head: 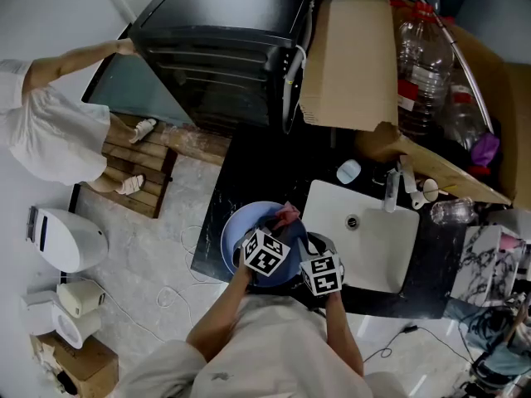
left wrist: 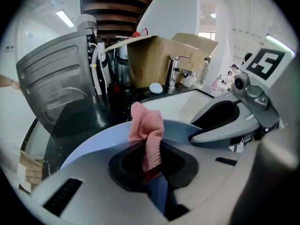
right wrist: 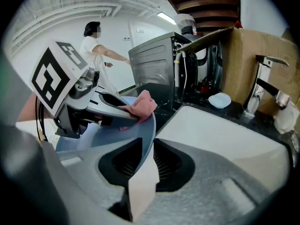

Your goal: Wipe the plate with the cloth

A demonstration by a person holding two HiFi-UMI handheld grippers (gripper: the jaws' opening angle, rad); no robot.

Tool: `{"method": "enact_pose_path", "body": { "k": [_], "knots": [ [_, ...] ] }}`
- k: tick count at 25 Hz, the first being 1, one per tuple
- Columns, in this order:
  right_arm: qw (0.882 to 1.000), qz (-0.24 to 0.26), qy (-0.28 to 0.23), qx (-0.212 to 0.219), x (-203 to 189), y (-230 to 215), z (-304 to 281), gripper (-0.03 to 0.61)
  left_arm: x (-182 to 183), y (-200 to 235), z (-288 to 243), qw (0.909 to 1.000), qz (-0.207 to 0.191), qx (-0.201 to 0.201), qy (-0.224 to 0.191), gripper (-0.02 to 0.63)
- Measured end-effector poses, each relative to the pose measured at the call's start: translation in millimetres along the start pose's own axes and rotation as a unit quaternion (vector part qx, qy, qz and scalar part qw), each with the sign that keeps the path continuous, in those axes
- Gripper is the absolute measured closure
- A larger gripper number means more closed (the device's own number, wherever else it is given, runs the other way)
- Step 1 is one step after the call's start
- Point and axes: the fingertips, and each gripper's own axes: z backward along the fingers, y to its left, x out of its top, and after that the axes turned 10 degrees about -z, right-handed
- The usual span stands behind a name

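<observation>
The plate, pale blue, is tilted up above the near edge of the dark surface, just left of the white sink. Its only visible support is the right gripper, whose jaws are clamped on its rim. The pink cloth is pinched in the left gripper and draped against the plate's far rim, and a strip of blue seems to run between those jaws too. The main risk is the plate pivoting or sliding out of that single rim grip when the cloth is pushed hard across it. A slip would probably send it onto the surface, into the sink or off the edge to the floor. The cloth is bunched, so it could drag the rim sideways or pull free.
</observation>
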Motion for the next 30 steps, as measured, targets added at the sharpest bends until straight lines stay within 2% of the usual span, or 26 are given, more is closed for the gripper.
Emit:
{"method": "enact_pose_path", "body": {
  "k": [30],
  "knots": [
    [1.000, 0.007, 0.003, -0.007, -1, -1, 0, 0.497, -30, 45, 19, 0.9939, 0.062, 0.071, 0.057, 0.581]
  ]
}}
